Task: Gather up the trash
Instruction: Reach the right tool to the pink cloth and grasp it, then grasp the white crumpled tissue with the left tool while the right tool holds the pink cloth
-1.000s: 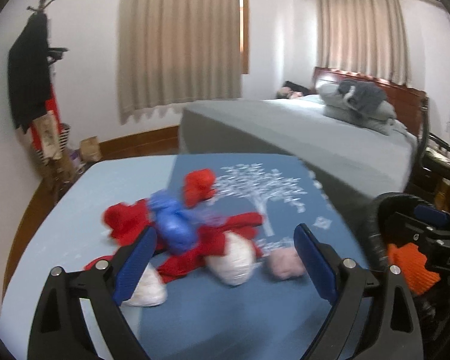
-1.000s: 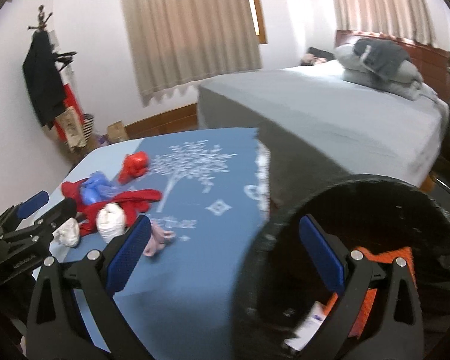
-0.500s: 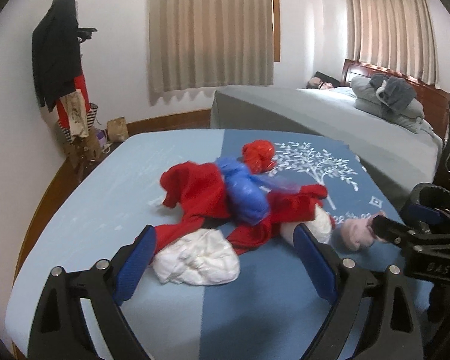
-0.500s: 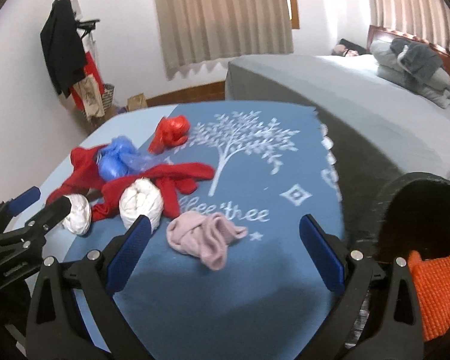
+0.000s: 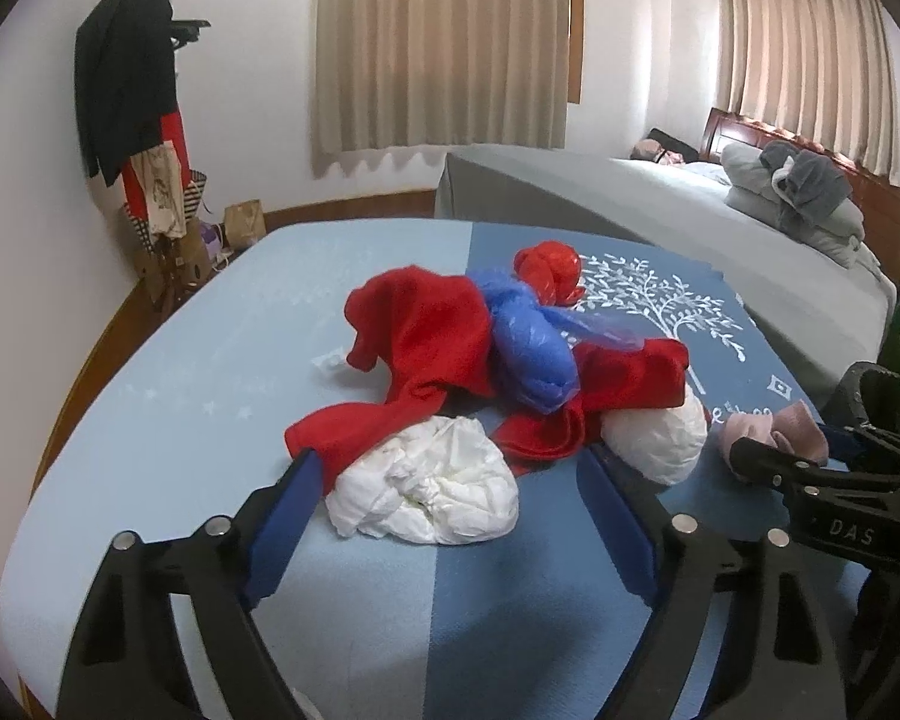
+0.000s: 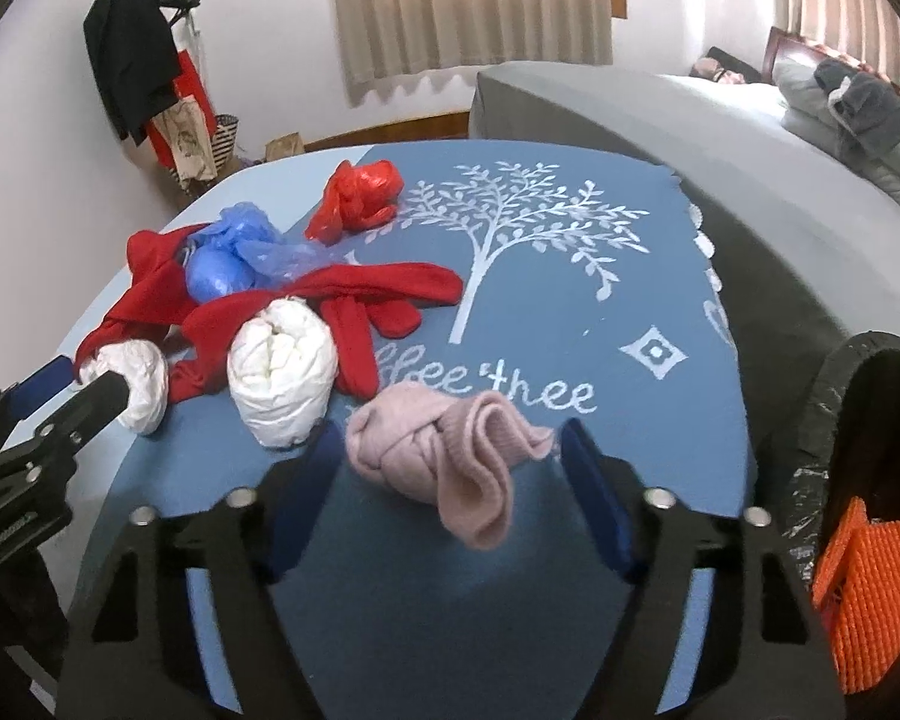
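Observation:
On the blue bedspread [image 5: 150, 420] lies a pile: a crumpled white wad [image 5: 426, 492], a second white wad [image 5: 654, 438], a red garment [image 5: 426, 336], a blue plastic bag [image 5: 528, 348] and a red plastic bag [image 5: 549, 270]. My left gripper [image 5: 447, 462] straddles the near white wad. Its jaws are closing and the pads stand clear of the wad. In the right wrist view a rolled pink sock [image 6: 444, 456] lies between the fingers of my right gripper [image 6: 450, 438]. Those jaws are closing too, with the pads just short of the sock.
A black bin [image 6: 870, 420] with a black liner stands at the bed's right edge, something orange [image 6: 870, 588] inside it. A grey bed [image 5: 660, 210] with folded bedding lies beyond. A coat rack [image 5: 132, 90] stands at the left wall.
Both grippers have come down and in over the pile. The right view swung from the bin to the pink sock, and its jaws have narrowed around it. The left now frames the white wad.

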Demonstrator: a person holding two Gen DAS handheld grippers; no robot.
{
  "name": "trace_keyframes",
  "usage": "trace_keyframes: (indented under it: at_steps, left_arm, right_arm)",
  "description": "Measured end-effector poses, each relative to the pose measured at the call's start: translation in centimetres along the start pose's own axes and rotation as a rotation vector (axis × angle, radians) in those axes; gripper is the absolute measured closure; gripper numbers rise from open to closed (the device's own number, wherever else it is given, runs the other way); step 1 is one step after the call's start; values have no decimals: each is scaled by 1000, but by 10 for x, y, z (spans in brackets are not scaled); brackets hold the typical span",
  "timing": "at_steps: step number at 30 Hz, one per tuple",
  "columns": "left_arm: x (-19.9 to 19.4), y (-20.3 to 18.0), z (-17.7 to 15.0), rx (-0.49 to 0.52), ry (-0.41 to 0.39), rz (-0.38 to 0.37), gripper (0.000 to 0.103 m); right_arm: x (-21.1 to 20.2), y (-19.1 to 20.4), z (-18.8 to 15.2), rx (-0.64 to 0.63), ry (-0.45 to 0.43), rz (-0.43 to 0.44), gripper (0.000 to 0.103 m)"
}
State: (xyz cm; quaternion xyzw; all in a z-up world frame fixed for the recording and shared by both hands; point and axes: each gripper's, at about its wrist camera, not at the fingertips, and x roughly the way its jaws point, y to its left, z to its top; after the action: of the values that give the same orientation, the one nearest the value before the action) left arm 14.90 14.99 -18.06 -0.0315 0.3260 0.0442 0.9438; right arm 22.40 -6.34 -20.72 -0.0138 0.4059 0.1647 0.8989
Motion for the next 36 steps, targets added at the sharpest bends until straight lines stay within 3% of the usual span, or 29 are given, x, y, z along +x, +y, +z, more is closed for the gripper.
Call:
trace_keyframes:
  at_steps: [4,8,10,12,17,23,28,32,36]
  left_arm:
    - [8,0,0,-2,38,6,19]
    - [15,1,-1,-6,70,12,20]
    - [18,2,-1,-8,85,13,26]
    - [19,4,-1,-13,95,24,41]
    - [11,4,-1,-15,76,19,57]
    - [-6,-12,-3,-1,74,-76,78]
    - [-13,-27,-5,40,69,-100,77]
    - [-13,-26,-6,54,54,-48,53]
    - [1,-15,-4,8,91,-22,47]
  right_arm:
    - [-2,2,-2,-10,4,28,55]
    - [-8,3,-4,-7,-13,42,59]
    - [-14,3,-4,-7,-28,49,60]
    - [-19,3,-3,-9,-40,54,60]
    - [-34,0,-4,-6,-65,64,60]
    - [-47,-6,-5,-1,-80,65,60]
    - [-49,-11,-8,12,-79,58,60]
    - [-46,-11,-7,16,-78,60,60]
    - [-46,-11,-8,15,-78,60,60]
